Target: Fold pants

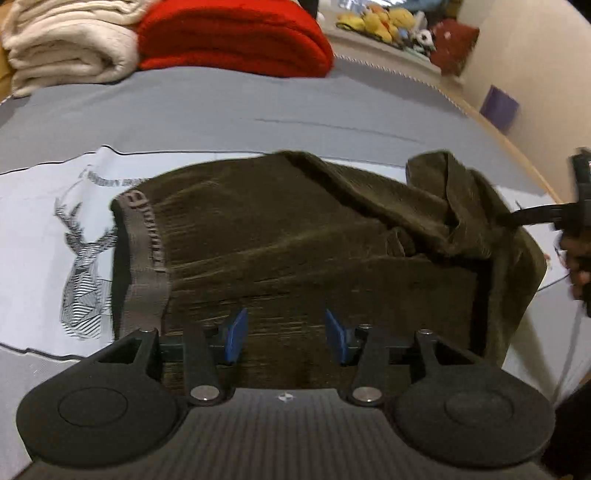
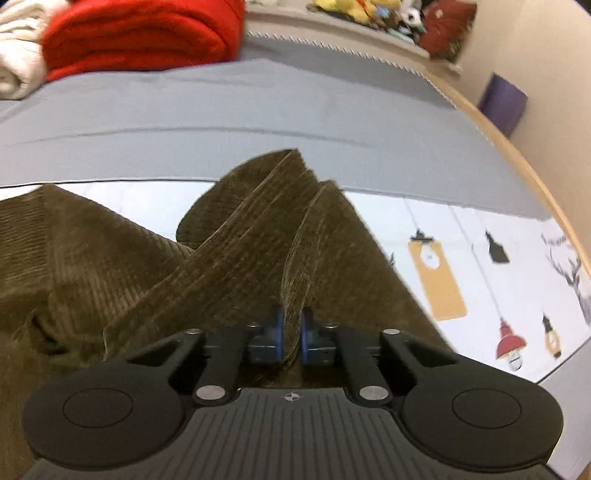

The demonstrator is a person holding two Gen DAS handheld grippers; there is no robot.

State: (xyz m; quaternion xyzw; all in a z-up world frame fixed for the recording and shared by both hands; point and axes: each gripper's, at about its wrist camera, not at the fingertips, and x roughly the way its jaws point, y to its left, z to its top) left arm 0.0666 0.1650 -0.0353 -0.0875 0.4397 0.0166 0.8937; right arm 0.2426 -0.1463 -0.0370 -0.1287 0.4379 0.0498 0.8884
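Left wrist view shows us mid-fold: one pair of olive corduroy pants (image 1: 295,251) lies on the bed (image 1: 258,107), waistband at nine o'clock, legs bunched toward three. Our left tongs (image 1: 282,334) stand spread above the cloth, holding nothing. Our right tongs (image 2: 290,334) are pressed together, pinching a ridge of the pants. Next, we judge, that pinched end must be carried over toward the waistband. We count two folded blankets at twelve o'clock: one red (image 1: 236,35), one cream (image 1: 70,48).
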